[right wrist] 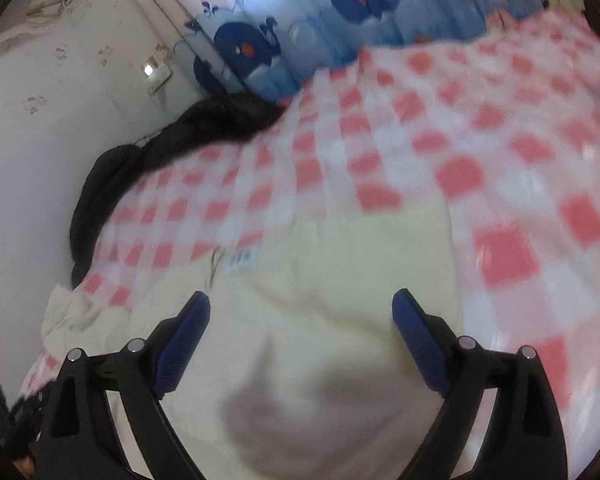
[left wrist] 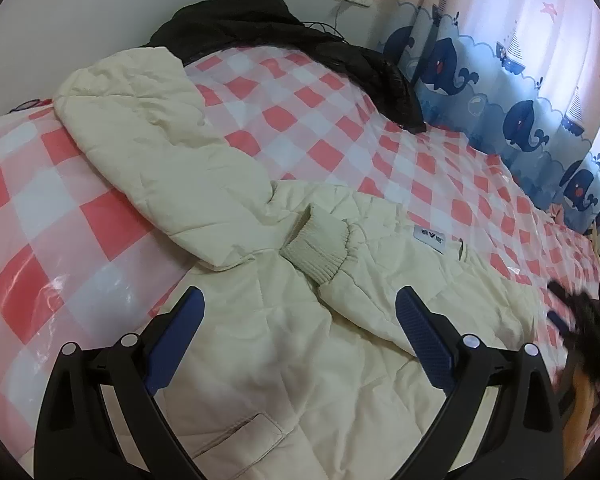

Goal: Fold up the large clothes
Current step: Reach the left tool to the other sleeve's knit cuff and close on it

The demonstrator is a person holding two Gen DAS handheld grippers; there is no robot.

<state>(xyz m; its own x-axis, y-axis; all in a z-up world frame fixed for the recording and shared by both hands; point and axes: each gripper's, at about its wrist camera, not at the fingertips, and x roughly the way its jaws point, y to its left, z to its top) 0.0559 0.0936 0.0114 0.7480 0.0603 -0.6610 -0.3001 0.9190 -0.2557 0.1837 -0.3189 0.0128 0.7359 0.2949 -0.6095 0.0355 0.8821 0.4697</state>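
Pink-checked bed cover (left wrist: 308, 120): the cream padded jacket (left wrist: 260, 340) lies at six o'clock, sleeves crossed. Left gripper (left wrist: 300, 312) and right gripper (right wrist: 300, 316) hover wide, empty. Slippery padding could spring unfolded when pinched.

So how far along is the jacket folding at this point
Partly done. One sleeve is already folded in, its ribbed cuff lying on the chest of the cream jacket. Nothing is in hand: the left gripper and right gripper are both open above it. The hood and body still lie spread out, unfolded.
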